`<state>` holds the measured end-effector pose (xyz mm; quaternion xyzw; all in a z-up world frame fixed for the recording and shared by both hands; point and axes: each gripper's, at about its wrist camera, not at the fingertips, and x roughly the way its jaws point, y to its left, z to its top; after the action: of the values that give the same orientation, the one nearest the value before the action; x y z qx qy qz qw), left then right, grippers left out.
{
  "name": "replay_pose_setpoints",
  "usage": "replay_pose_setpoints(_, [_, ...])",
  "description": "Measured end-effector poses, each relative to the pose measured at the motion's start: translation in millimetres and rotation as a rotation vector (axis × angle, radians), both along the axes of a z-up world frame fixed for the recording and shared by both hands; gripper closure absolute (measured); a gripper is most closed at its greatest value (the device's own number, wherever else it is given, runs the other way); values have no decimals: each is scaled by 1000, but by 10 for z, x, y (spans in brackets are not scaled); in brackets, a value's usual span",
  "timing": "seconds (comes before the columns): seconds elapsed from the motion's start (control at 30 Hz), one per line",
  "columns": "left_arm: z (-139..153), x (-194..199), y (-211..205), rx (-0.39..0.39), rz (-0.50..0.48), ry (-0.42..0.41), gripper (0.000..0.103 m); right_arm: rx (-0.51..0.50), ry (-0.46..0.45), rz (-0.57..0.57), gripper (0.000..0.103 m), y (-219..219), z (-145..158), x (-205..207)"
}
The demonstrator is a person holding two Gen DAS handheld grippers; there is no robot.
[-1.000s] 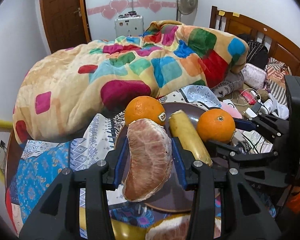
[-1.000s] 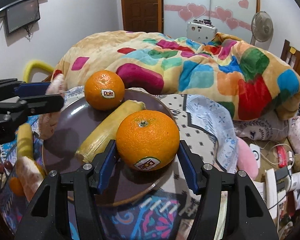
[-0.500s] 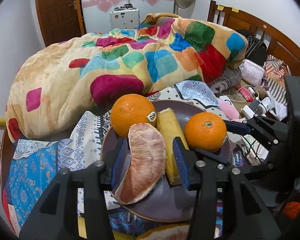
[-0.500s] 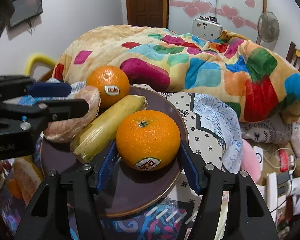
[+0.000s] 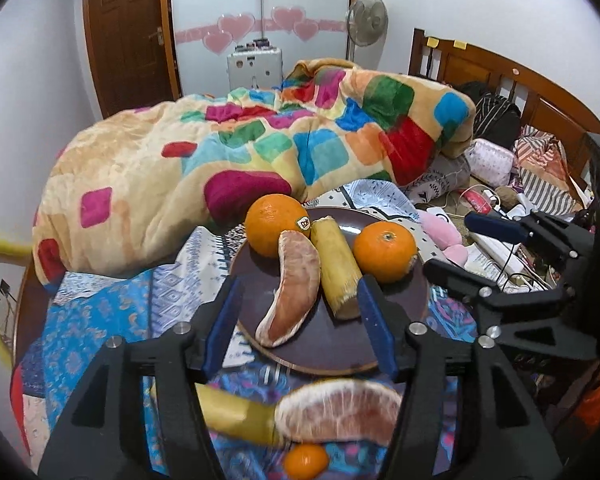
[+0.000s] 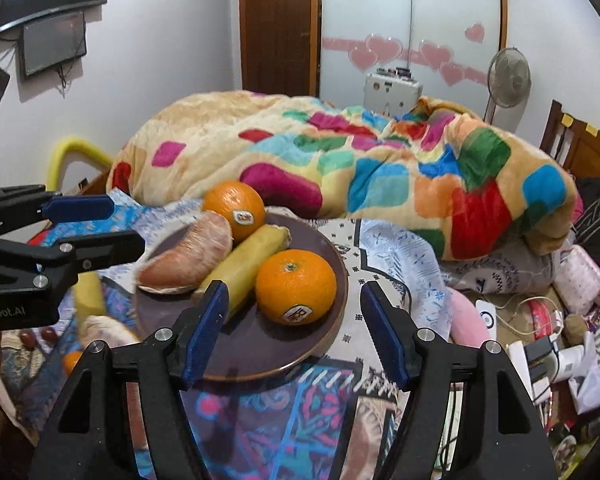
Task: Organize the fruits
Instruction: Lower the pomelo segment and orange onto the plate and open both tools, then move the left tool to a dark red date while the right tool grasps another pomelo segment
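A dark brown plate [image 5: 340, 348] [image 6: 260, 348] holds two oranges [image 5: 276, 224] [image 5: 385, 251], a peeled banana piece [image 5: 336, 266] and a pomelo segment [image 5: 294, 288]. In the right wrist view they show as the far orange [image 6: 234, 209], near orange [image 6: 296, 292], banana [image 6: 246, 264] and pomelo [image 6: 188, 258]. My left gripper [image 5: 300, 320] is open and empty, just in front of the plate. My right gripper [image 6: 292, 332] is open and empty, its jaws astride the near orange without touching it.
Off the plate lie another pomelo segment [image 5: 340, 412], a banana piece [image 5: 236, 412] and a small orange [image 5: 306, 460] on the patterned cloth [image 5: 100, 336]. A colourful quilt [image 5: 240, 148] lies behind. Cables and clutter [image 6: 540, 320] sit to the right.
My left gripper let go of the pomelo segment onto the plate and drew back. My right gripper opened, released the near orange on the plate and backed away.
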<state>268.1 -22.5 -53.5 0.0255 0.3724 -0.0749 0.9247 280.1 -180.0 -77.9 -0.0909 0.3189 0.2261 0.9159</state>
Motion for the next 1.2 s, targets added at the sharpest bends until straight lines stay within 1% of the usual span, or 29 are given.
replay_pose_setpoints(0.1, [87,-184,56,-2,14,-30,32,1,-26,6,38,6,96,-150])
replay_pose_setpoints(0.2, [144,-356,132,-15,27,-45,26,-8,-57,17,37,53,154,-317])
replay_pose_setpoints(0.27, [150,-438,185,-22,35,-47,22,2,-55,27,37,70,157,-381])
replay_pose_setpoints(0.37, [125,-570,282,-12,43,-45,21,18,-48,39,36,108,118,-471])
replay_pose_setpoints(0.47, [45,-659,387,-3,55,-28,21,25,-35,54,36,181,31,-525])
replay_pose_setpoints(0.63, [-173,-804,621,-1,84,18,21,23,21,86,36,308,-184,-561])
replay_pose_setpoints(0.8, [-450,-912,787,8,97,76,21,-10,75,123,36,465,-390,-592])
replay_pose_setpoints(0.93, [-673,-974,901,-4,107,118,21,-47,100,145,36,571,-497,-598])
replay_pose_setpoints(0.97, [-723,-984,927,-13,107,127,22,-55,96,143,36,580,-506,-608])
replay_pose_setpoints(1.13, [-867,-993,970,-25,98,155,39,-78,118,161,36,658,-553,-600])
replay_pose_setpoints(1.2, [-894,-988,969,-23,90,156,50,-94,120,165,37,696,-573,-585])
